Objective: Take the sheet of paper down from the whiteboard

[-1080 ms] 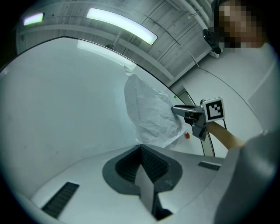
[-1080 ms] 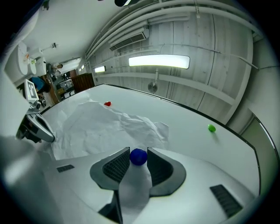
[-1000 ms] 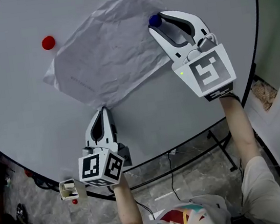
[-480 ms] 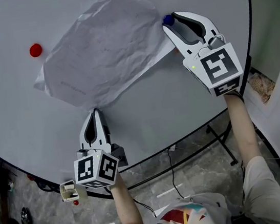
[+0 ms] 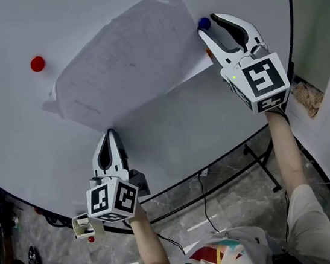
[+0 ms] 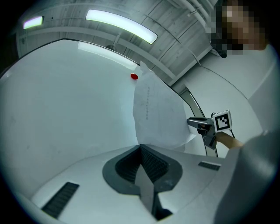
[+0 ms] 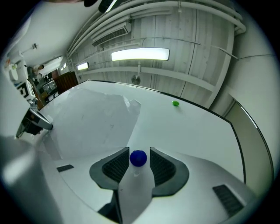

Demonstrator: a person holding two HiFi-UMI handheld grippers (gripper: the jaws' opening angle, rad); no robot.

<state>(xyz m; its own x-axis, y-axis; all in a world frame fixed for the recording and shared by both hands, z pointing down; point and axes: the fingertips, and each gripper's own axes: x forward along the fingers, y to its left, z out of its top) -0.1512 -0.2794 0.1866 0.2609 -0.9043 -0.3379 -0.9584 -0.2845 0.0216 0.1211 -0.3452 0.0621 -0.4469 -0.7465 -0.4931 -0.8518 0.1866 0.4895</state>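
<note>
White crumpled sheet of paper (image 5: 130, 60) against the whiteboard (image 5: 170, 127), corner pinched by the closed left gripper (image 5: 110, 132), right gripper (image 5: 208, 24) clamping a round blue magnet (image 7: 138, 158); a hard tug could tear it.

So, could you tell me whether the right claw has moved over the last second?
Yes: the right claw, shut on the small round blue magnet, moved rightward, away from the fixed round red magnet.

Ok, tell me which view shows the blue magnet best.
The right gripper view: the blue magnet sits large and centred between the right gripper's jaws. The head view shows it small at that gripper's tip, beside the paper's edge. The left gripper view doesn't show it.
</note>
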